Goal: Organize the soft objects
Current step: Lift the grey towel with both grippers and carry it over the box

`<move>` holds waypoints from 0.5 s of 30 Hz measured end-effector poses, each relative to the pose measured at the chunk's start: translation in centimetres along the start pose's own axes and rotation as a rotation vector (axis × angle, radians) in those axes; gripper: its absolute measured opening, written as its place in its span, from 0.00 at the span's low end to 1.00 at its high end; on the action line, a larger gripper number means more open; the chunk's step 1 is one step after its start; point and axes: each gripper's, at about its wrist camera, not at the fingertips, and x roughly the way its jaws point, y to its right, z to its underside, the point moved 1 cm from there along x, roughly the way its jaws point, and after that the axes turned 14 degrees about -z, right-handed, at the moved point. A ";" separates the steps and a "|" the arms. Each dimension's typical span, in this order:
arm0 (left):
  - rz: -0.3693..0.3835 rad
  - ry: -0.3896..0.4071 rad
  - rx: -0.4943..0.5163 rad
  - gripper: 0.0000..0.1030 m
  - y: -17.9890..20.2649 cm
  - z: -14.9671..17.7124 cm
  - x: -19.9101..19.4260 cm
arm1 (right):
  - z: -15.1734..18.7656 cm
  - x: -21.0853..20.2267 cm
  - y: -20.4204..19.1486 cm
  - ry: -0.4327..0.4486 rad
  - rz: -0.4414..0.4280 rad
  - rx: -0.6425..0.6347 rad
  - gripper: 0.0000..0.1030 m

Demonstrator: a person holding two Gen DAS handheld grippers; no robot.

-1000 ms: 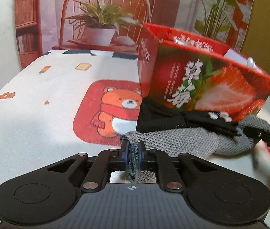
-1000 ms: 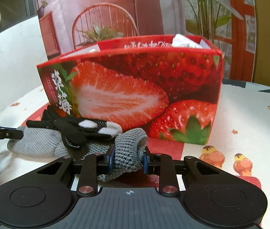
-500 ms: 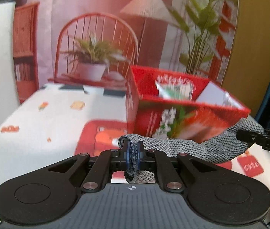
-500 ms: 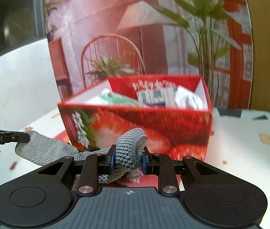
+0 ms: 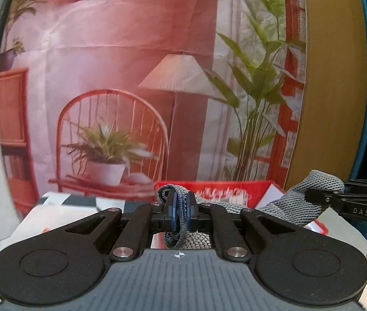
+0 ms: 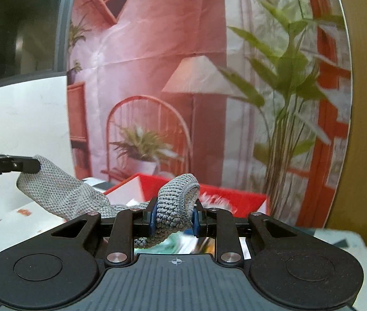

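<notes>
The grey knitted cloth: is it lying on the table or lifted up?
Lifted: the grey knitted cloth hangs stretched between the left gripper and right gripper, above the red box.

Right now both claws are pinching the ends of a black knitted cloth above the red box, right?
Almost. The cloth is grey, not black, as the right wrist view shows. The left claw and the right claw each pinch one end of it, and the red box sits below.
</notes>
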 end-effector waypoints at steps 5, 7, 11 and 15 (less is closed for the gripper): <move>-0.005 -0.004 0.019 0.08 1.9 -1.7 4.0 | -2.1 2.9 2.2 -0.031 0.048 -0.019 0.22; -0.007 -0.013 0.029 0.08 2.4 -2.1 5.6 | -2.6 4.2 3.1 -0.049 0.065 -0.030 0.22; 0.002 -0.045 0.053 0.08 3.5 -2.4 8.9 | -3.0 7.1 4.7 -0.100 0.083 -0.046 0.22; 0.023 -0.111 0.072 0.08 4.5 -1.8 12.0 | -2.6 10.0 5.7 -0.168 0.089 -0.062 0.22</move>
